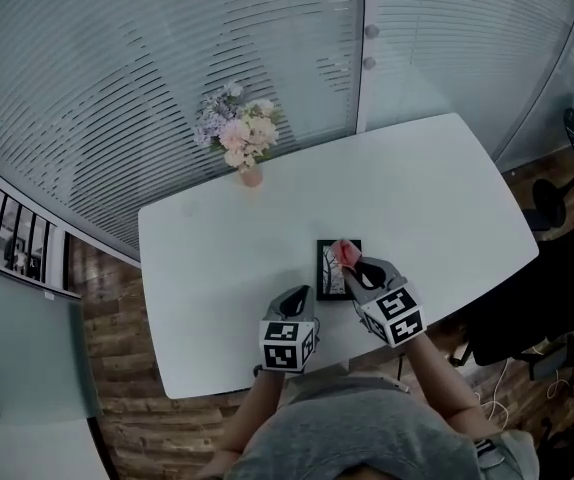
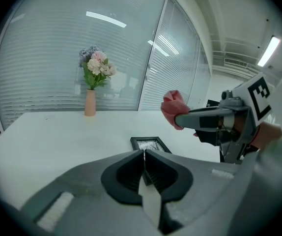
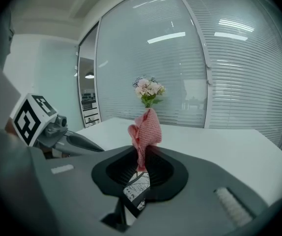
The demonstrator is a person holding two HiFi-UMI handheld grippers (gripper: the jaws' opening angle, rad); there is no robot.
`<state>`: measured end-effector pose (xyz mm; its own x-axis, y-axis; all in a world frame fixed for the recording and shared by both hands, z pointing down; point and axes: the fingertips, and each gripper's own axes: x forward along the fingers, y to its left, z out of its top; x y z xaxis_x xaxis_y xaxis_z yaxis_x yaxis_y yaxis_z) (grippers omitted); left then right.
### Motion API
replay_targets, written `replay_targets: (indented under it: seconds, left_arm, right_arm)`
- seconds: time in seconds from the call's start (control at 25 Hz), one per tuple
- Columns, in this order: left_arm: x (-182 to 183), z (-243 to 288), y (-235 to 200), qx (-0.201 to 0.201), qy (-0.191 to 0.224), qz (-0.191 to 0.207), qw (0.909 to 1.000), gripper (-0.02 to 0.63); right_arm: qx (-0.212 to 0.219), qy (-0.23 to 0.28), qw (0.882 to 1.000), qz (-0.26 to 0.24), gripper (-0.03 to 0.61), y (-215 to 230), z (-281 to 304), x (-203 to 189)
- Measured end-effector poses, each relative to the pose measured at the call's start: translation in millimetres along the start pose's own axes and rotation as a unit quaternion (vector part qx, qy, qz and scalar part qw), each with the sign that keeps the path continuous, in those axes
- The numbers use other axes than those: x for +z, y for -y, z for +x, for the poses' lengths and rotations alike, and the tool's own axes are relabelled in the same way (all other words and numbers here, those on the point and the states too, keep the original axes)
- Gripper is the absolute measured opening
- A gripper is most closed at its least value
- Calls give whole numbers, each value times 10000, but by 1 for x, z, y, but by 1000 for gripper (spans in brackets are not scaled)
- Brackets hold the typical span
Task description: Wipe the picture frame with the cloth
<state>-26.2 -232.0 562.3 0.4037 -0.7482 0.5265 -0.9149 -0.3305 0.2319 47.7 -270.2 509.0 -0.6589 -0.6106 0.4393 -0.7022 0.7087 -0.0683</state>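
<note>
A small black picture frame (image 1: 328,269) lies flat on the white table (image 1: 217,248), near its front edge. My right gripper (image 1: 350,259) hovers over the frame's right side, shut on a pink cloth (image 1: 344,251) that sticks up from its jaws. In the right gripper view the cloth (image 3: 144,129) stands bunched above the jaws, with the frame (image 3: 136,190) showing below them. My left gripper (image 1: 302,292) is shut with nothing between its tips, just left of the frame's near corner. From it, the frame (image 2: 150,143) lies straight ahead and the right gripper (image 2: 180,118) hangs above with the cloth (image 2: 174,107).
A pink vase of pale flowers (image 1: 241,140) stands at the table's far edge. Glass walls with blinds (image 1: 167,58) run behind the table. A dark chair (image 1: 527,308) sits off the right front corner. Wooden floor (image 1: 117,328) shows at the left.
</note>
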Motion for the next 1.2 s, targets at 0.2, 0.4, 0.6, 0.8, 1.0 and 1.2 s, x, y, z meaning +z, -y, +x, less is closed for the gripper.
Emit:
replay_targets:
  seconds: [0.2, 0.4, 0.6, 0.8, 1.0, 1.2]
  left_arm:
    - [-4, 15, -1, -91, -207, -49, 9997, 14]
    - [-20, 28, 6, -285, -594, 4, 9978, 55]
    - [-31, 35, 9, -427, -863, 41, 9953, 77]
    - [-44, 38, 9, -605, -1120, 65, 9918, 92]
    - [-51, 40, 11, -717, -1251, 156, 9894, 94]
    - [-56, 41, 11, -767, -1332, 96, 9881, 92]
  right_arm:
    - [90, -158, 9997, -182, 44, 9, 22, -1]
    - [172, -407, 9982, -398, 44, 15, 43, -7]
    - [271, -703, 9951, -643, 44, 18, 67, -17]
    - [347, -1124, 9867, -1122, 45, 18, 90, -36]
    - [349, -1482, 9797, -1302, 46, 22, 101, -52]
    - [356, -1676, 9754, -1388, 46, 23, 108, -62]
